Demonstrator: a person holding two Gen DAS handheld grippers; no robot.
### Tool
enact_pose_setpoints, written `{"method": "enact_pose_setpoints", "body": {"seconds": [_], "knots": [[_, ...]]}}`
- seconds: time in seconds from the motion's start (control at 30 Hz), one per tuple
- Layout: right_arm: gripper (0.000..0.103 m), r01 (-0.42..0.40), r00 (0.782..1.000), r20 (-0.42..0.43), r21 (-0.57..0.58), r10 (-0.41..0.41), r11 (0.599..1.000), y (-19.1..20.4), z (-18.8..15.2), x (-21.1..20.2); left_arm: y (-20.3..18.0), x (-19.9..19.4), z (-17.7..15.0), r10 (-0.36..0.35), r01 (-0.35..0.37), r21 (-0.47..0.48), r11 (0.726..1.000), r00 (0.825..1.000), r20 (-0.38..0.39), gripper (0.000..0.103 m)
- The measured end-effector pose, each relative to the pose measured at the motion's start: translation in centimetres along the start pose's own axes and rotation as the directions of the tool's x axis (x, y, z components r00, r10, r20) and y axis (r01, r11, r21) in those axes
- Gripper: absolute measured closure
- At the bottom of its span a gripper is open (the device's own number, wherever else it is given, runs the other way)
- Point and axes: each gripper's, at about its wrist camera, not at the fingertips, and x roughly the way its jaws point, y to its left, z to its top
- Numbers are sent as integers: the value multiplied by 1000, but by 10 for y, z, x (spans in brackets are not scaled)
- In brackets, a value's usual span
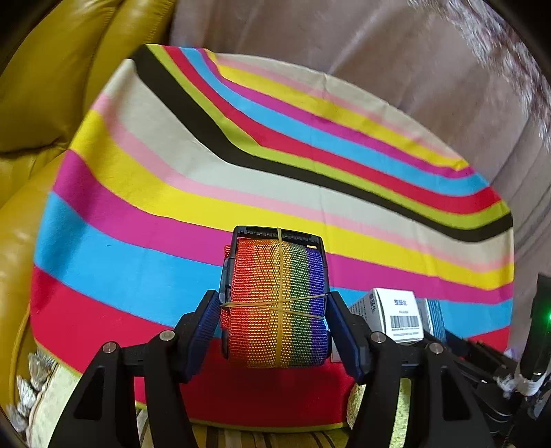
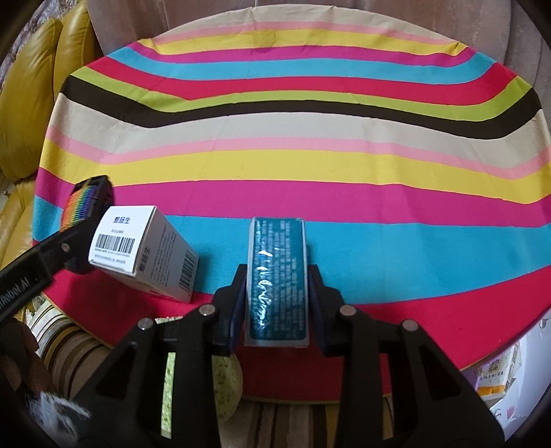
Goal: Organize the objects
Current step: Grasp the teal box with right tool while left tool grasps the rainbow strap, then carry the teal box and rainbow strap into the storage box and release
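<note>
My left gripper (image 1: 273,315) is shut on a rolled rainbow strap (image 1: 275,303) with a black buckle and a rubber band round it, held above the near edge of the striped round table (image 1: 241,155). From the right wrist view the same rainbow strap (image 2: 81,203) shows at the left, in the left gripper's fingers (image 2: 74,241). My right gripper (image 2: 277,293) is shut on a teal foil-wrapped box (image 2: 277,275), its blue pads pressing both long sides. A white box with barcodes (image 2: 144,248) lies on the table (image 2: 275,165) between the two grippers; that white box (image 1: 392,313) also appears at the right in the left wrist view.
A yellow leather sofa (image 1: 51,86) curves round the table's left side. A brownish cushion or seat back (image 2: 310,20) rises behind the table. A striped rug (image 2: 69,344) lies below the near edge. Small printed packages (image 2: 499,372) sit low at the right.
</note>
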Motion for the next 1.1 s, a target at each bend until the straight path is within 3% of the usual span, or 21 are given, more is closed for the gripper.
{"method": "enact_pose_setpoints", "body": {"seconds": [0.43,0.73,1.1], "knots": [[66,-18,999,31,43,17,999,-16,-15,-29,-19,-47,-17,-28,26,21,999,995,100,40],[66,-19,999,51,85,14,996,-37,-34,-54,-52,-68,-32,-76,64,111,992,991,110,40],[66,-3,997,73,171,-10,985,-81,-58,-86,-107,-70,-52,-151,134,235,963,987,56,40]]}}
